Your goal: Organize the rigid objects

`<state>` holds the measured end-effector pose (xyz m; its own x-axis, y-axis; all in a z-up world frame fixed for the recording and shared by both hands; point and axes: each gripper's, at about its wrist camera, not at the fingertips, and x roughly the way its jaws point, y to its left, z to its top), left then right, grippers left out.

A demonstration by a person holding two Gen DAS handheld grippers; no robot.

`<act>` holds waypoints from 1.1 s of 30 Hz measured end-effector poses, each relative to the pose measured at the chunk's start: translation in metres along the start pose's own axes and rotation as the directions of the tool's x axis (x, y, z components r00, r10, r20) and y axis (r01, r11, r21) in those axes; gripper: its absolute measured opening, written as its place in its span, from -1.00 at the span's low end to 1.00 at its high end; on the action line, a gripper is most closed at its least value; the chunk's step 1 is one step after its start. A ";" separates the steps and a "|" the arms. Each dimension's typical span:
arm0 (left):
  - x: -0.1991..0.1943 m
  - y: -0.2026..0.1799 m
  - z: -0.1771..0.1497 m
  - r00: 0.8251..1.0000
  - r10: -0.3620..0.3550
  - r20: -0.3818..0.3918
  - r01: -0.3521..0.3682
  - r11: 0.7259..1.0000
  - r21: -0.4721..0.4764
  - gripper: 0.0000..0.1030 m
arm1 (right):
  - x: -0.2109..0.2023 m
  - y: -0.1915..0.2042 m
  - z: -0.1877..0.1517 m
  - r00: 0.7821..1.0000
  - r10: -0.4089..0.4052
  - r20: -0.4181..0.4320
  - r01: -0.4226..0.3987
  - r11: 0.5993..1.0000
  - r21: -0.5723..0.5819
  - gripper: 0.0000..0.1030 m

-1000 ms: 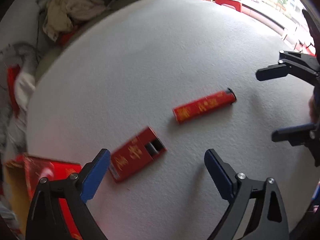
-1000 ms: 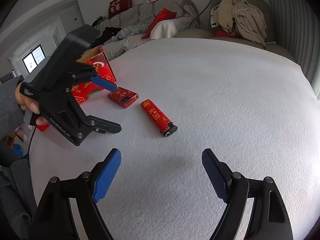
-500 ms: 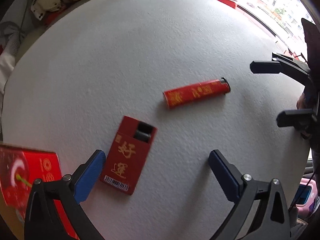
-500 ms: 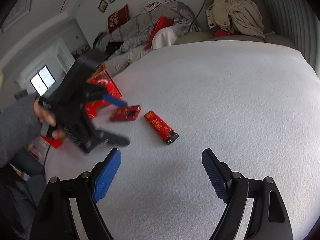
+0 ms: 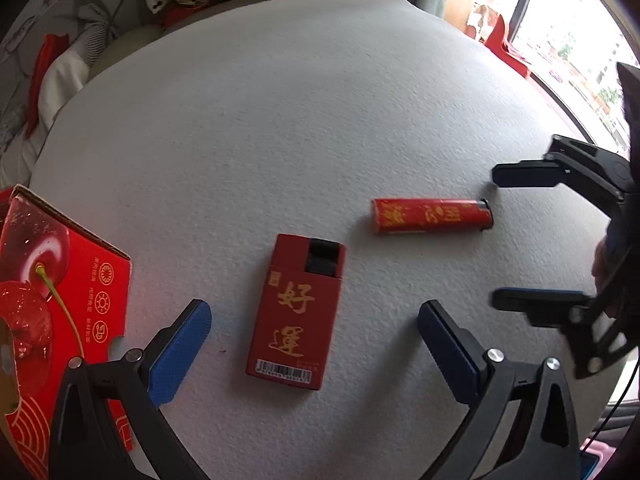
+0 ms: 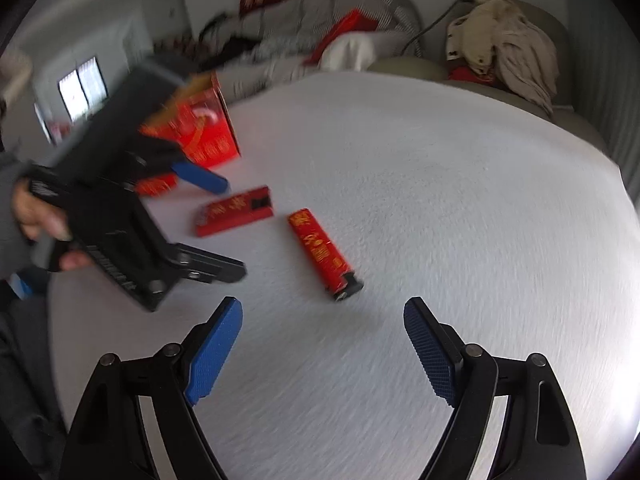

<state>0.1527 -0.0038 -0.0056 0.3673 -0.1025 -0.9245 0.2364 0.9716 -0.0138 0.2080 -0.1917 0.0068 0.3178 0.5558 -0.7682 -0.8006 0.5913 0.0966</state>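
Red flat box [image 5: 294, 312], gold characters, barcode end nearest; red lighter [image 5: 430, 216] beside it on white tabletop [image 5: 300, 120]. Left hand-held gripper [image 5: 314, 344] has just been opening, jaws wide over the box, not touching; right hand-held gripper [image 6: 322, 350] wide, empty.

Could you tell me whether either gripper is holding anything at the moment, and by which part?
Nothing is held. The left gripper and the right gripper are both open, and the red box and lighter lie untouched.

Red cherry box [image 5: 60, 304] cut off at frame's left edge; right-wrist view motion-blurred, left gripper [image 6: 224, 228] smeared.
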 end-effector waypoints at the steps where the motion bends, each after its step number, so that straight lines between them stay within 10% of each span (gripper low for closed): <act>1: 0.000 0.005 0.004 1.000 0.000 0.007 0.000 1.000 -0.002 1.00 | 0.012 -0.001 0.007 0.999 -0.002 -0.039 0.001 1.000 -0.021 0.64; 8: 0.000 0.007 -0.006 0.998 -0.010 0.058 0.008 0.999 0.037 1.00 | 0.042 0.003 0.030 0.991 -0.077 -0.109 0.064 0.991 -0.116 0.57; 11: -0.002 0.012 0.004 0.999 -0.016 0.036 0.014 0.999 0.043 0.97 | 0.044 0.008 0.039 0.987 -0.064 -0.148 0.044 0.989 -0.139 0.19; 14: -0.015 0.009 0.009 0.999 -0.046 0.003 0.045 0.996 0.075 0.59 | 0.042 0.017 0.048 0.974 -0.080 -0.213 0.046 0.986 -0.160 -0.61; 18: -0.025 -0.004 0.010 0.998 -0.069 0.015 0.067 0.994 0.091 -0.29 | 0.044 0.022 0.053 0.958 -0.113 -0.264 0.081 0.988 -0.131 -0.61; 33: -0.046 -0.003 -0.031 0.993 -0.090 0.077 0.086 0.995 0.054 -0.29 | 0.007 0.049 -0.001 0.951 -0.184 -0.250 0.219 0.969 0.118 -0.61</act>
<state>0.1075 0.0046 0.0249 0.4128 -0.2061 -0.8872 0.3152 0.9462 -0.0732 0.1706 -0.1592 0.0054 0.3226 0.2732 -0.9063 -0.6462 0.7632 0.0000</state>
